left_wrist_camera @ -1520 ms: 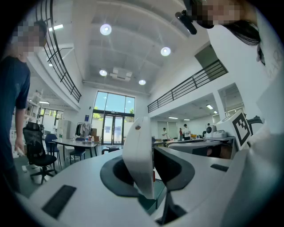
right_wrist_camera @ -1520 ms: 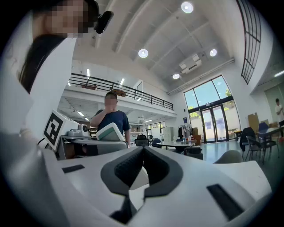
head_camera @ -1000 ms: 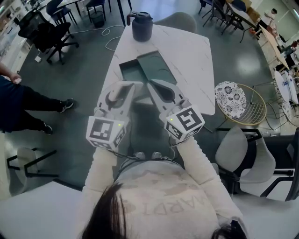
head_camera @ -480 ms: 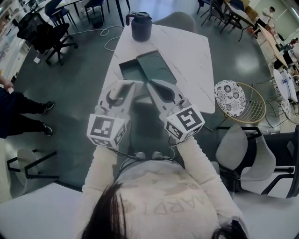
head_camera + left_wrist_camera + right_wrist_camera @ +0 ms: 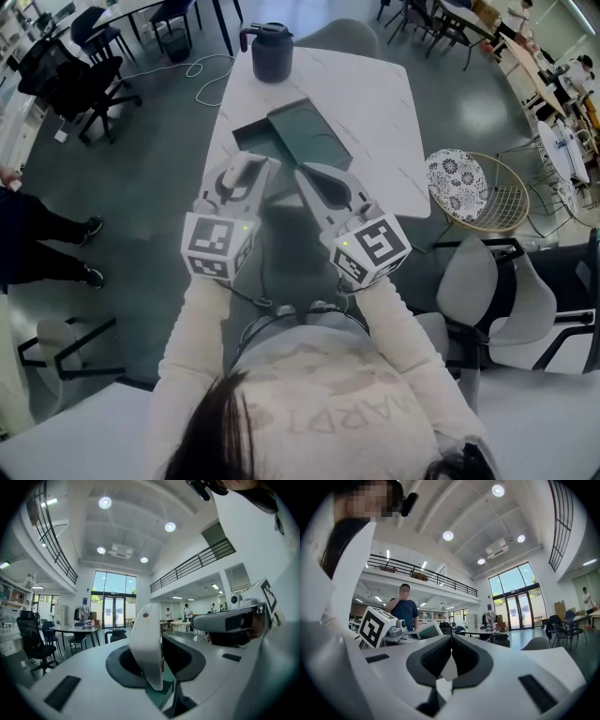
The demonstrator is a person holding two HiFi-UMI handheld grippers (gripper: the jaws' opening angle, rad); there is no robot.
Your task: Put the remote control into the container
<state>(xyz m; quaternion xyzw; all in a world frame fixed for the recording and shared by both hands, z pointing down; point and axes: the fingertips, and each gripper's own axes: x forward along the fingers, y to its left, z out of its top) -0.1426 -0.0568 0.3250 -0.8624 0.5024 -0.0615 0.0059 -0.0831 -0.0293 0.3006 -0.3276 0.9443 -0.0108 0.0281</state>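
Observation:
My left gripper [image 5: 251, 169] hovers over the near end of the white table [image 5: 375, 103], shut on the white remote control [image 5: 146, 644]. The remote stands upright between its dark pads in the left gripper view. In the head view the remote is hidden by the gripper. Beside it my right gripper [image 5: 311, 178] hangs with its jaws together and nothing between them [image 5: 451, 641]. The dark green container [image 5: 251, 142] lies open on the table just beyond both grippers. Its lid [image 5: 309, 139] rests next to it on the right.
A dark jug [image 5: 270, 52] stands at the table's far end. A wire chair with a patterned cushion [image 5: 459, 187] and grey chairs [image 5: 497, 300] are at the right. A person's legs [image 5: 37, 234] show at the left, office chairs beyond.
Both grippers hold nearly the same place and grip. The view has shifted slightly, and the person at the left has moved further toward the frame's edge.

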